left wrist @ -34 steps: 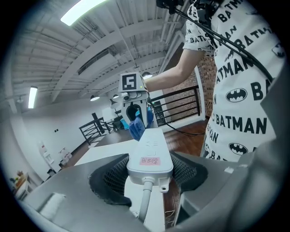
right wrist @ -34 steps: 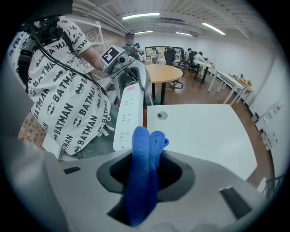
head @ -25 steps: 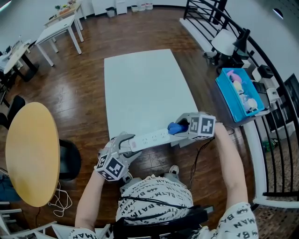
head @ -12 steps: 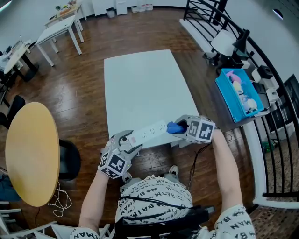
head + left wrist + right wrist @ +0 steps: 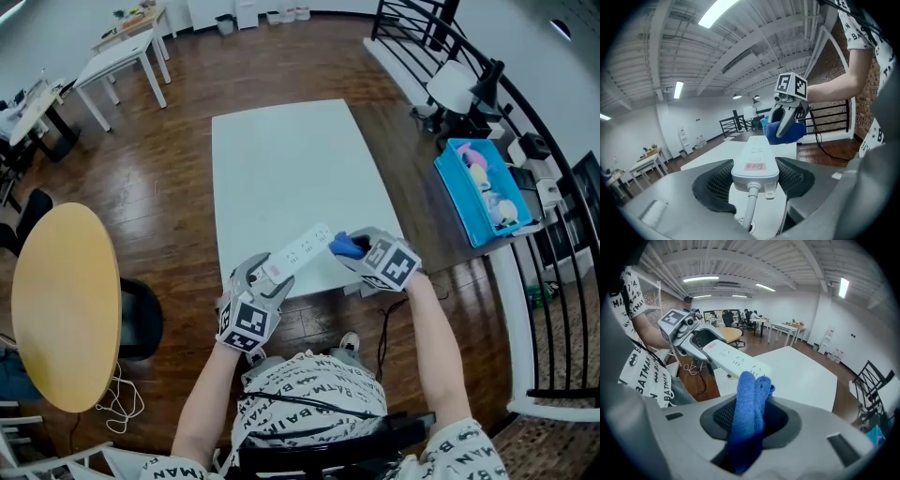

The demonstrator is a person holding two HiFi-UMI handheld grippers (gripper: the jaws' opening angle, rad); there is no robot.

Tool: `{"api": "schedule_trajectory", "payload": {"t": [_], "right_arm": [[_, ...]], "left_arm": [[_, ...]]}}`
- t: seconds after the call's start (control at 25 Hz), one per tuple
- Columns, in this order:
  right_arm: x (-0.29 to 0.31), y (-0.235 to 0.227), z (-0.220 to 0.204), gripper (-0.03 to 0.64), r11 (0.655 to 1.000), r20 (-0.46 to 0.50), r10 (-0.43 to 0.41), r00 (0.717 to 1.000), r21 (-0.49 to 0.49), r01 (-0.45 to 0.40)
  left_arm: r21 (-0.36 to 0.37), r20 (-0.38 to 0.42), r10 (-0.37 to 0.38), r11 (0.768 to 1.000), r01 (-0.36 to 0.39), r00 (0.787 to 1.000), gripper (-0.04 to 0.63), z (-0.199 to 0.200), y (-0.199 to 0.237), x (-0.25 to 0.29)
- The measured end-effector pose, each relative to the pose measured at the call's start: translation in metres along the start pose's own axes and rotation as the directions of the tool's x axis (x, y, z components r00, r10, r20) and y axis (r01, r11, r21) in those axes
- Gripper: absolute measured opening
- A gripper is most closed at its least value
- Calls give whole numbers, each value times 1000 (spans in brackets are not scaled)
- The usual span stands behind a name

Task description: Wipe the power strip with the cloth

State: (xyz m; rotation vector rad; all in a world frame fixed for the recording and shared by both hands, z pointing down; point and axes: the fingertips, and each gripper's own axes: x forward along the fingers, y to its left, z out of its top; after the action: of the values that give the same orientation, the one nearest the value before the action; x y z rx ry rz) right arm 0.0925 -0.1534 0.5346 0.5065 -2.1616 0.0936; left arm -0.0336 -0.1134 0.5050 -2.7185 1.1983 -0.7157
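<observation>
White short-sleeved T-shirt [image 5: 314, 389] with repeated black lettering and bat logos, grey plastic left gripper [image 5: 265, 277] and right gripper [image 5: 352, 248], each bearing a white cube [image 5: 247, 323] of black square markers, black mesh-textured pads [image 5: 715, 180] inside the jaws

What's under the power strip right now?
The power strip is held up by the left gripper; beneath lies the near edge of the white table. The patch directly below is covered.
</observation>
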Motion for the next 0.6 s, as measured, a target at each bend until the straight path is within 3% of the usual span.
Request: {"api": "schedule_trajectory", "payload": {"t": [0.2, 0.6], "right_arm": [[12, 23, 19, 137, 998, 44, 31, 999, 48, -33], [31, 71, 56, 136, 993, 110, 100, 989, 43, -105]], "left_arm": [[-16, 0, 23, 1000, -23, 1000, 285, -2, 3, 8], [-52, 5, 50, 997, -50, 999, 285, -5, 14, 16]]}}
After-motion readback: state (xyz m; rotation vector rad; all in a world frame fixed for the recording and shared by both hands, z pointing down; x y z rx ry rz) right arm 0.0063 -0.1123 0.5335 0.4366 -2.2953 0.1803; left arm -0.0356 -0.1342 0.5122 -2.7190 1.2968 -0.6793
